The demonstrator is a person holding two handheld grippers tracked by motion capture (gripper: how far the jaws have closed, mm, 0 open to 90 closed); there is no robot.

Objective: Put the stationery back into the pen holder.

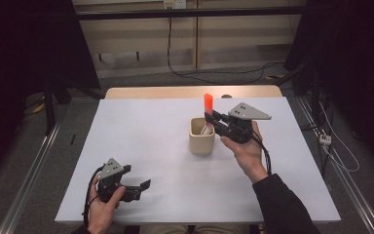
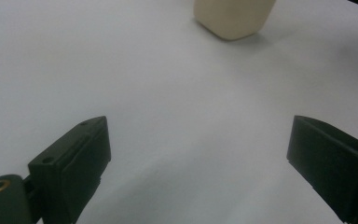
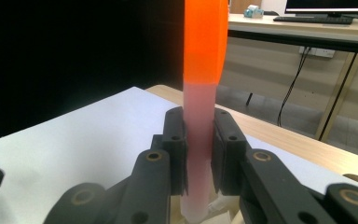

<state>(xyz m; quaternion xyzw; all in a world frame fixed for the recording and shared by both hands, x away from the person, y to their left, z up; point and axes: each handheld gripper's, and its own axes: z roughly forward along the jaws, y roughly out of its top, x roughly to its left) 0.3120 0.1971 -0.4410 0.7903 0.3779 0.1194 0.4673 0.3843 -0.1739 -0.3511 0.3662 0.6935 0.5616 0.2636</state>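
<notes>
A cream square cup (image 1: 202, 137) stands near the middle of the white table (image 1: 141, 146); its base also shows in the left gripper view (image 2: 233, 18). Above its rim my right gripper (image 1: 210, 117) is shut on an upright stick, orange on top and pale pink below (image 1: 208, 105). In the right gripper view the stick (image 3: 201, 93) is pinched between the two black pads (image 3: 175, 140), its lower end just over the cup's mouth. My left gripper (image 1: 145, 185) rests at the table's front left, jaws open (image 2: 198, 163) and nothing between them.
A wooden table edge (image 1: 190, 91) runs behind the white top. Cables trail over the floor (image 1: 214, 75) at the back. Metal rails (image 1: 29, 170) flank the table on both sides. Bare white surface lies between the left gripper and the cup.
</notes>
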